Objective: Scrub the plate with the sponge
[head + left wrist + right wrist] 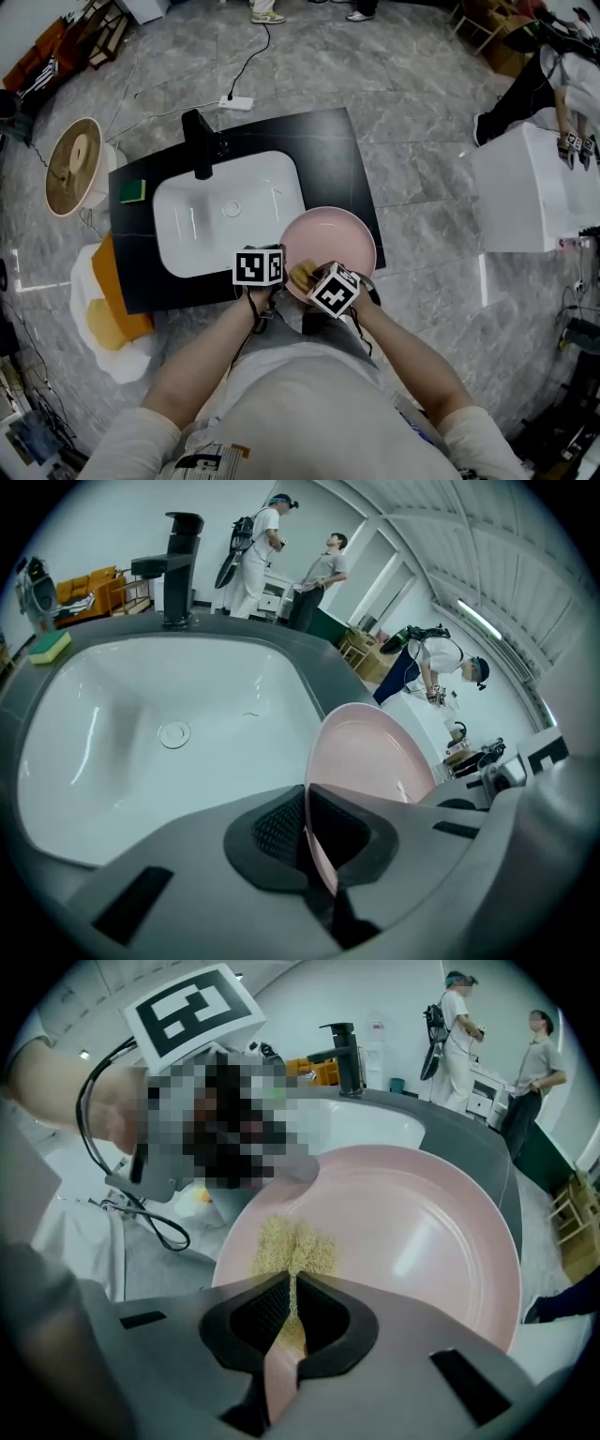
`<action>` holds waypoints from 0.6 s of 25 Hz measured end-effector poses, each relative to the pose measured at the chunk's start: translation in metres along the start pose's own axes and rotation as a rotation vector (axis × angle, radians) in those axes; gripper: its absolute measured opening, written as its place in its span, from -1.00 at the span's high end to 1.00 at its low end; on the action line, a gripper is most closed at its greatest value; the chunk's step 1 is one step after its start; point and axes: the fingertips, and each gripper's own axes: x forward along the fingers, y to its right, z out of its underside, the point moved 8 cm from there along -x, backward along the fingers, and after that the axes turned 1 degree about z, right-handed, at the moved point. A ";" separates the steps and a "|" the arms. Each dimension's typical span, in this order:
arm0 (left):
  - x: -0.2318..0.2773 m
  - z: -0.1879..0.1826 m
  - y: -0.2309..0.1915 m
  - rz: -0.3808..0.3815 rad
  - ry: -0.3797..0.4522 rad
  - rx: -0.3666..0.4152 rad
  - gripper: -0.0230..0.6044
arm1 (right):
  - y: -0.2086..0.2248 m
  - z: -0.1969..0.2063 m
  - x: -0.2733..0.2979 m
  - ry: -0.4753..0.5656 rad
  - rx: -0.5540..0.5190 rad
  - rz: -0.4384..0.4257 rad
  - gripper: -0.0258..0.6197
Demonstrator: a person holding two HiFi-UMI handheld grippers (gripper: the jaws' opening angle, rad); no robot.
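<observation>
- While the left gripper (307,841) has its jaws pressed onto the near rim of the pink plate (367,761), that plate stands tilted at the front right corner of the dark surface (328,150), just beside the white sink (187,234).
- Opposite it, the right gripper (292,1321) has its jaws pinching the yellow sponge (293,1244), whose free end lies against the plate's inner face near the rim.
- My judgement is that the step in hand is scrubbing the face.
- To do it well, grip the rim firmly so the plate does not swivel under the strokes, since the pinch covers only a small bit of rim.
- Press the sponge's free end flat on the plate, and never the jaw tips.
- Work across to the far half in overlapping passes.
- A second sponge with a green top (131,190) sits at the sink's back corner, well apart.
</observation>
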 end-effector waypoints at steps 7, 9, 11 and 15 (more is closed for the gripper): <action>0.002 0.007 0.002 0.063 0.008 -0.012 0.84 | 0.051 -0.039 0.000 0.047 0.047 0.111 0.78; 0.002 0.007 0.002 0.067 0.013 -0.024 0.84 | 0.068 -0.046 -0.002 0.062 0.072 0.158 0.78; 0.002 0.007 0.002 0.062 0.019 -0.035 0.84 | 0.081 -0.047 -0.006 0.077 0.102 0.188 0.78; 0.002 0.005 0.000 0.062 0.021 -0.047 0.84 | 0.104 -0.031 -0.021 0.089 0.151 0.291 0.78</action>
